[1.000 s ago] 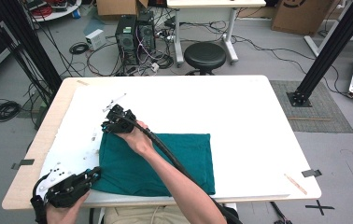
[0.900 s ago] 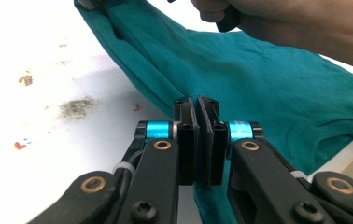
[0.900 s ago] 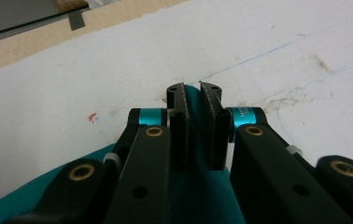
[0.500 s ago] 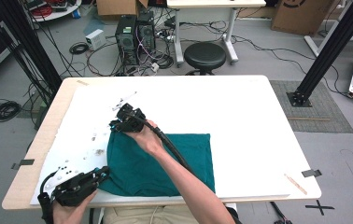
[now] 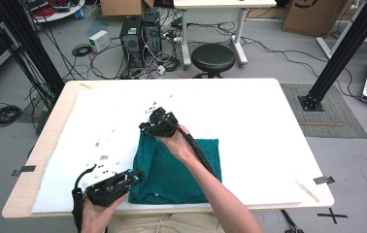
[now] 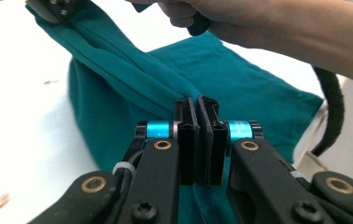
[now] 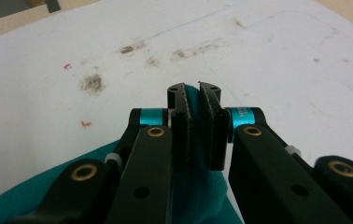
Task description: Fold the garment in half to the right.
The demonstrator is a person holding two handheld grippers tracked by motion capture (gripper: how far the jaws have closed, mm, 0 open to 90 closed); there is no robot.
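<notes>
The left gripper (image 6: 197, 105) has its jaws clamped on a fold of the teal cloth (image 5: 172, 170) at its near left corner. The right gripper (image 7: 193, 91) pinches the far left corner, lifted slightly off the white table (image 5: 259, 126); the rest lies flat.

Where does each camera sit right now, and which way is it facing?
High view: above the person's side, looking forward and down on the table; both forearms, left gripper and right gripper show.
Left gripper view: rides the left gripper, looking along shut jaws at the cloth; the other hand shows.
Right gripper view: rides the right gripper, facing the tabletop.
All share the cloth.
</notes>
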